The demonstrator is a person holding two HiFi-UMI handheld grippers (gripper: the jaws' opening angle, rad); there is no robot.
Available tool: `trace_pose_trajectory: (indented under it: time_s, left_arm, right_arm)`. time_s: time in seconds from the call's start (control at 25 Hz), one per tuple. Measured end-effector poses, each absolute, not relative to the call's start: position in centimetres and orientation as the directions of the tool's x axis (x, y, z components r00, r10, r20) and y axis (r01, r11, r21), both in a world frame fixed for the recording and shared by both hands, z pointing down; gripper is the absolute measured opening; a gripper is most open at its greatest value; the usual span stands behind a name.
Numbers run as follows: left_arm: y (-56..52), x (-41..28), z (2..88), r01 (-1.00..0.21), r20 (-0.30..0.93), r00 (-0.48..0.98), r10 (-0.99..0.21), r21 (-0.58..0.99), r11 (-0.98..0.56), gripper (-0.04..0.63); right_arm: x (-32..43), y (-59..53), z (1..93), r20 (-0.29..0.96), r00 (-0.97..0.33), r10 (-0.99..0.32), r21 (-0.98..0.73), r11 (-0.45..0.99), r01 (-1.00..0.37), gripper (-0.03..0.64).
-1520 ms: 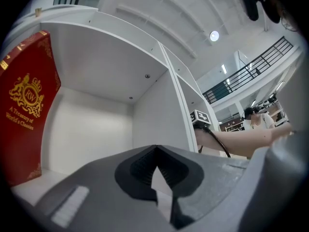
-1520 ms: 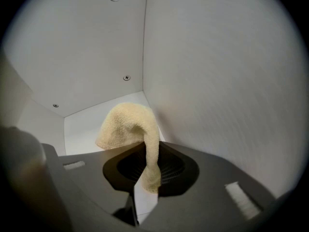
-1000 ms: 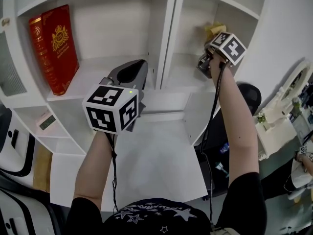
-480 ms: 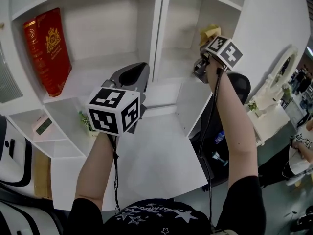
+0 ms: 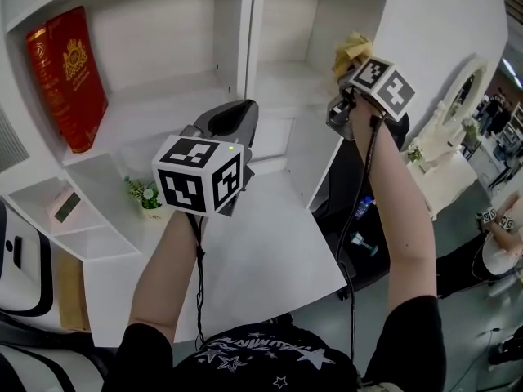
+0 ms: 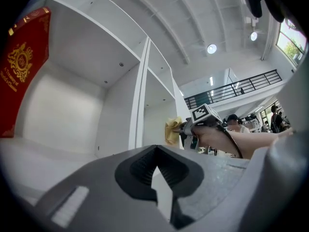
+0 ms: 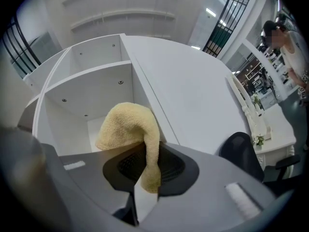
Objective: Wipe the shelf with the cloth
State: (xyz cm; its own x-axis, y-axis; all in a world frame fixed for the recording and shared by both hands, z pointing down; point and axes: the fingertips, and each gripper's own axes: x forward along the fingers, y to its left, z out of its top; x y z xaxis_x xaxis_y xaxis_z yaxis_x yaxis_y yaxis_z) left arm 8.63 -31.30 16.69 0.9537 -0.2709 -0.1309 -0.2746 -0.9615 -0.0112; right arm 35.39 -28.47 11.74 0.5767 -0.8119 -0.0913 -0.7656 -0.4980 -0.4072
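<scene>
The yellow cloth (image 7: 130,127) is pinched in the right tongs (image 7: 145,178), its bulk flopping free ahead of them. It's held at the mouth of the shelf's (image 5: 282,96) right-hand compartment, I'd guess so the loose end can sweep the board. The left tongs (image 6: 155,170) are pressed together on nothing, seemingly just out of the way before the bay with the red book (image 5: 65,76).

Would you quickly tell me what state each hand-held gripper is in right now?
Left hand-held gripper: closed, holding nothing.
Right hand-held gripper: closed on the yellow cloth.
</scene>
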Motion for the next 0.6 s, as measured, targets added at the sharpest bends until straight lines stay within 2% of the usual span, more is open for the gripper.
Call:
trace_pose_trajectory:
  time_s: [0.32, 0.6]
  left_arm:
    - [-30.8, 9.4, 16.7, -0.250, -0.130, 0.960, -0.247, -0.007, -0.968, 0.002]
    - [-31.9, 8.7, 16.0, -0.301, -0.157, 0.942, -0.296, -0.010, -0.954, 0.002]
  right_arm:
    - [35.2, -27.5, 12.4, -0.082, 0.576, -0.813, -0.398, -0.503, -0.767, 0.069]
    - [32.9, -30.7, 11.9, -0.086, 0.488, -0.868, -0.366, -0.428, -0.826, 0.069]
